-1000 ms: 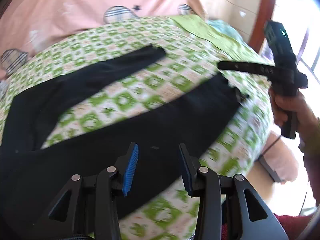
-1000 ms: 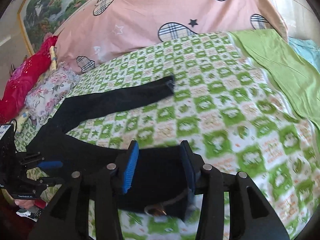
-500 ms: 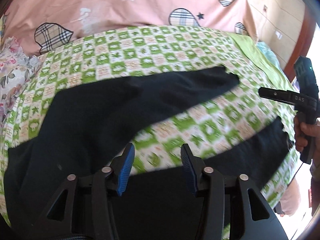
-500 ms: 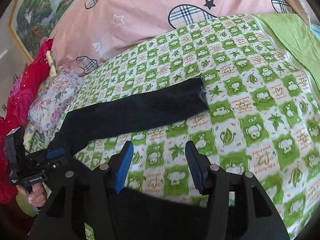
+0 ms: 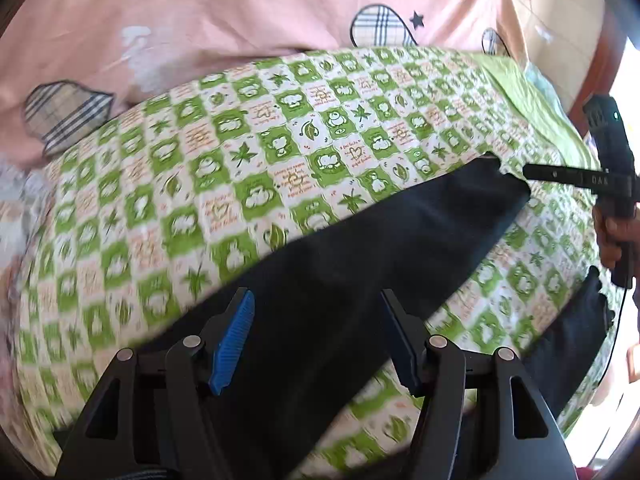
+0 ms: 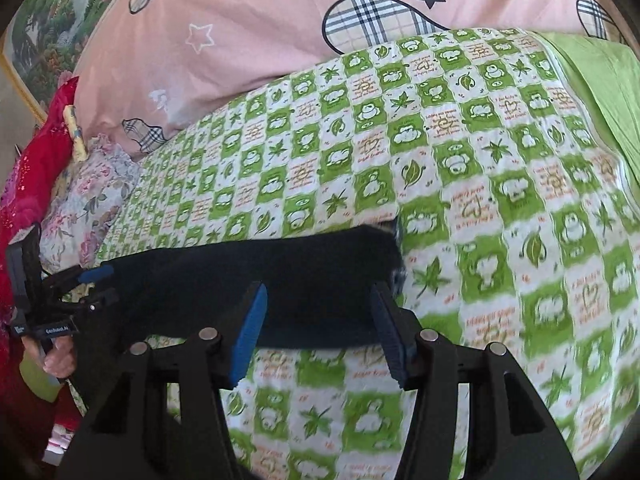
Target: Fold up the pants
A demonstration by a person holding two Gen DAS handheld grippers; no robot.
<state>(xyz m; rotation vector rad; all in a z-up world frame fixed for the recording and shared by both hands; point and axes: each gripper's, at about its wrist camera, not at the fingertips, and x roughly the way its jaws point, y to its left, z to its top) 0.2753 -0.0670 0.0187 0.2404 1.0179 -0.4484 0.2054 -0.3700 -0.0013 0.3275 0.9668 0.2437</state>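
Observation:
Black pants (image 5: 360, 264) lie spread on a green-and-white checked bedspread (image 5: 240, 152), legs apart. In the left wrist view my left gripper (image 5: 316, 340) is open and empty, hovering over the far leg near the crotch; the near leg (image 5: 568, 340) runs off to the right. In the right wrist view my right gripper (image 6: 316, 332) is open and empty just above the hem end of the far leg (image 6: 304, 276). The right gripper also shows in the left wrist view (image 5: 532, 172), by that hem. The left gripper shows at the left in the right wrist view (image 6: 88, 280).
A pink quilt (image 6: 280, 32) with plaid patches lies bunched at the back of the bed. A floral pillow (image 6: 88, 196) and red fabric (image 6: 36, 168) lie at the left. A plain green sheet (image 6: 600, 80) covers the right side.
Both grippers have moved forward from the near pant leg to the far leg. The right gripper now sits over the far leg's hem. Both stay open.

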